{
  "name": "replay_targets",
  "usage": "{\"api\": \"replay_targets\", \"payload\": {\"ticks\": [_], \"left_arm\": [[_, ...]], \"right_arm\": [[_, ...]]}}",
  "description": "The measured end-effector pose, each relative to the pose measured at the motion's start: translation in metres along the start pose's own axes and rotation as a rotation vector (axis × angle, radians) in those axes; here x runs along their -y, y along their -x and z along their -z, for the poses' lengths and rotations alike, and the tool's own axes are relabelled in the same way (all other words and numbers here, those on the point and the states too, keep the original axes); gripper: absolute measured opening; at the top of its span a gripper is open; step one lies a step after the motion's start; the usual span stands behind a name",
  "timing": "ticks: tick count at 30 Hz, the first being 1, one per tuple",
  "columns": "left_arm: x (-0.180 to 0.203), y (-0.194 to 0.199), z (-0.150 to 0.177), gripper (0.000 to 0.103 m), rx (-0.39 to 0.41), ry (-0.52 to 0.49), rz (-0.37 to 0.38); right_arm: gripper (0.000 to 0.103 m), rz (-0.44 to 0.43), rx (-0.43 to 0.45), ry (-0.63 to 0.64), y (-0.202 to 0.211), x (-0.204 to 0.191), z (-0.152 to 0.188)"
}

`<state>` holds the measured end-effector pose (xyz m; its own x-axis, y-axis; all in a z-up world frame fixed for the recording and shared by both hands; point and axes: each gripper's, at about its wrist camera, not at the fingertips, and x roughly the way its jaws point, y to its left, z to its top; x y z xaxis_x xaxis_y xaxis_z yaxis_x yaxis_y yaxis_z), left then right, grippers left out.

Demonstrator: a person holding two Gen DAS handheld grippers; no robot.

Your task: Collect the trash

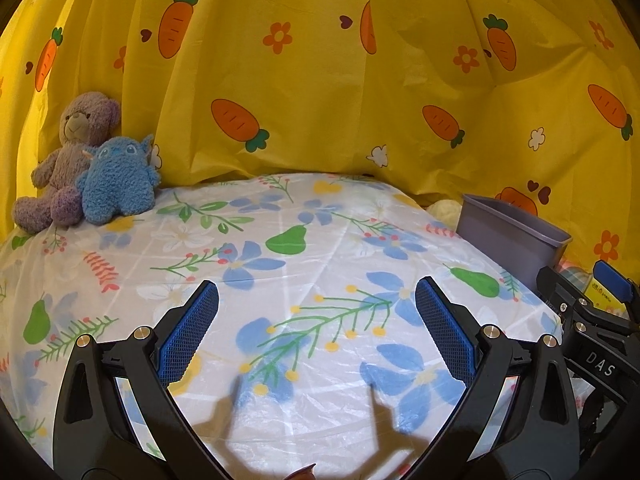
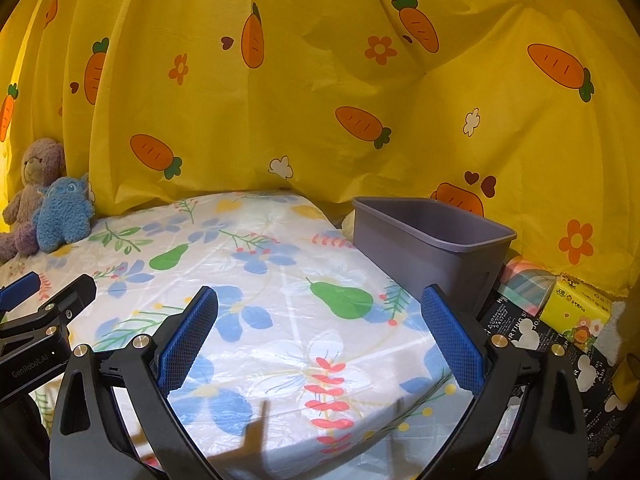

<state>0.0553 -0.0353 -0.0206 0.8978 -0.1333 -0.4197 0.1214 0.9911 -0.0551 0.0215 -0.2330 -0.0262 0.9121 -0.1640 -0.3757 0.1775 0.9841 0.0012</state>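
Both grippers hover above the floral table cover (image 1: 320,240) with their blue-padded fingers spread wide, holding and touching nothing: the left gripper (image 1: 316,332) over the near middle, the right gripper (image 2: 320,340) toward the right edge. The grey plastic bin (image 2: 432,248) stands upright at the far right corner, mouth up, its long axis running along the right edge. Two plush toys (image 1: 84,168) sit at the far left corner.

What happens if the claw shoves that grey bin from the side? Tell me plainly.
The grey bin looks like thin moulded plastic and nothing shows inside it, so it is probably light. It stands on the glossy floral sheet, so it would likely slide rather than resist. Being tall with a narrower base, it may tip if pushed near the rim; push low.
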Motion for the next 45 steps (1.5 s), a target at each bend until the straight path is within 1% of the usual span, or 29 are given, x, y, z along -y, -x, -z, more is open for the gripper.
{"api": "replay_targets", "payload": {"ticks": [16, 45], "left_arm": [[-0.001, 0.004, 0.001, 0.097, 0.015, -0.001, 0.011], [0.012, 0.005, 0.000, 0.097, 0.030, -0.025, 0.037]], "right_arm": [[0.097, -0.007, 0.000, 0.002, 0.000, -0.001, 0.000], [0.097, 0.006, 0.002, -0.025, -0.002, 0.006, -0.004]]}}
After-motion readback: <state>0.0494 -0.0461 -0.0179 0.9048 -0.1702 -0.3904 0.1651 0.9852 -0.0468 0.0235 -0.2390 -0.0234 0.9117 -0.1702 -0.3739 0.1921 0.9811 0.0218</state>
